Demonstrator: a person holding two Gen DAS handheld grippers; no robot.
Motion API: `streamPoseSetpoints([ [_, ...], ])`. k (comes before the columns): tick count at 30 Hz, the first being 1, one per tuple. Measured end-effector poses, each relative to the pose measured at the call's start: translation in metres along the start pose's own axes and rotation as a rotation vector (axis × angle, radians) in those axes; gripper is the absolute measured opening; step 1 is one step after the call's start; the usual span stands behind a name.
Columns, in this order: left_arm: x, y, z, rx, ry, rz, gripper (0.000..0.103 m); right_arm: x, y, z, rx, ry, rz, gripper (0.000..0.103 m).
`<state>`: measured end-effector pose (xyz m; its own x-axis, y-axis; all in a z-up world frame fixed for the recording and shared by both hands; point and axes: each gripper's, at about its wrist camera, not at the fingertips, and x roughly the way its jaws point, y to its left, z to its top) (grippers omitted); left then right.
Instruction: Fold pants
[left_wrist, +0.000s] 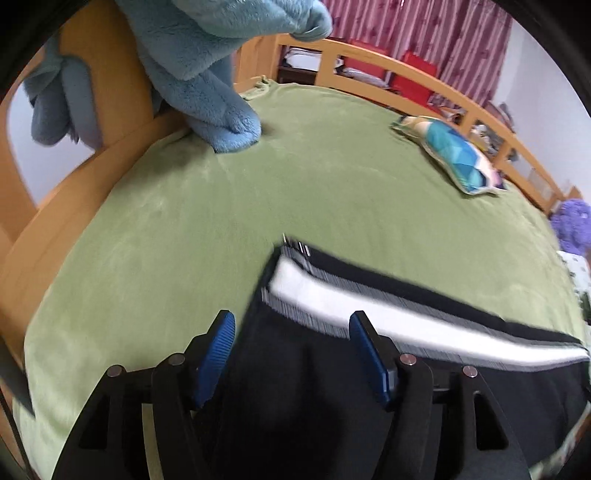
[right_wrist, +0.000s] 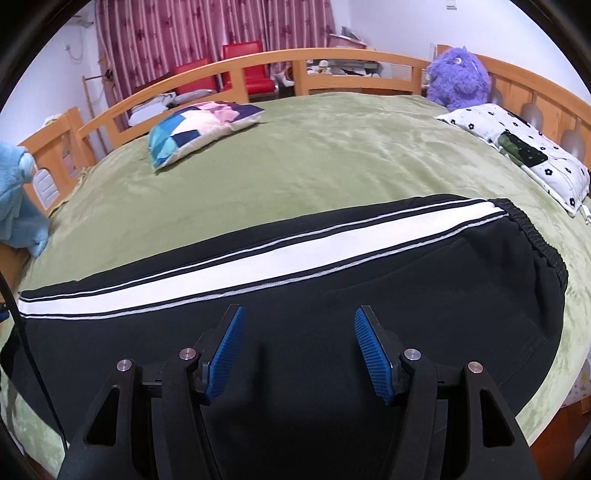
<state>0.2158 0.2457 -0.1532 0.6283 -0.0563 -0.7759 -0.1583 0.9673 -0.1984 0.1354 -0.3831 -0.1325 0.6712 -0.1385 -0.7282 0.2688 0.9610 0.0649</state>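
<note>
Black pants (right_wrist: 332, 314) with a wide white side stripe (right_wrist: 258, 266) lie flat on the green bed cover (right_wrist: 314, 158), waistband at the right, leg ends at the left. My right gripper (right_wrist: 297, 315) is open and empty, just above the middle of the pants. In the left wrist view the leg end of the pants (left_wrist: 306, 350) lies under my left gripper (left_wrist: 291, 321), which is open and empty, its fingers straddling the hem edge. That view is motion blurred.
A blue plush toy (left_wrist: 207, 74) hangs over the wooden bed frame (left_wrist: 424, 77) at the far left. A patchwork pillow (right_wrist: 199, 125), a purple plush toy (right_wrist: 458, 77) and a white flowered pillow (right_wrist: 517, 147) lie toward the bed's far side.
</note>
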Motion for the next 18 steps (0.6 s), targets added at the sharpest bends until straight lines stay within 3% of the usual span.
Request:
streamPoseSetpoints([
  [3, -0.027, 0.009, -0.032, -0.037, 0.004, -0.085, 0.062, -0.007, 0.015, -0.009, -0.027, 0.009, 0.014, 0.061],
  [7, -0.050, 0.008, -0.080, -0.039, 0.004, -0.140, 0.062, -0.013, 0.033, -0.020, -0.054, 0.024, 0.037, 0.061],
  [12, -0.045, 0.023, -0.109, -0.113, 0.026, -0.063, 0.062, -0.025, 0.050, -0.028, -0.086, 0.029, 0.070, 0.061],
  [16, -0.029, 0.046, -0.104, -0.235, -0.005, -0.018, 0.062, -0.038, 0.057, -0.036, -0.115, 0.011, 0.050, 0.061],
  [18, -0.015, 0.048, -0.094, -0.245, -0.015, -0.012, 0.061, -0.041, 0.055, -0.041, -0.121, 0.033, 0.060, 0.061],
])
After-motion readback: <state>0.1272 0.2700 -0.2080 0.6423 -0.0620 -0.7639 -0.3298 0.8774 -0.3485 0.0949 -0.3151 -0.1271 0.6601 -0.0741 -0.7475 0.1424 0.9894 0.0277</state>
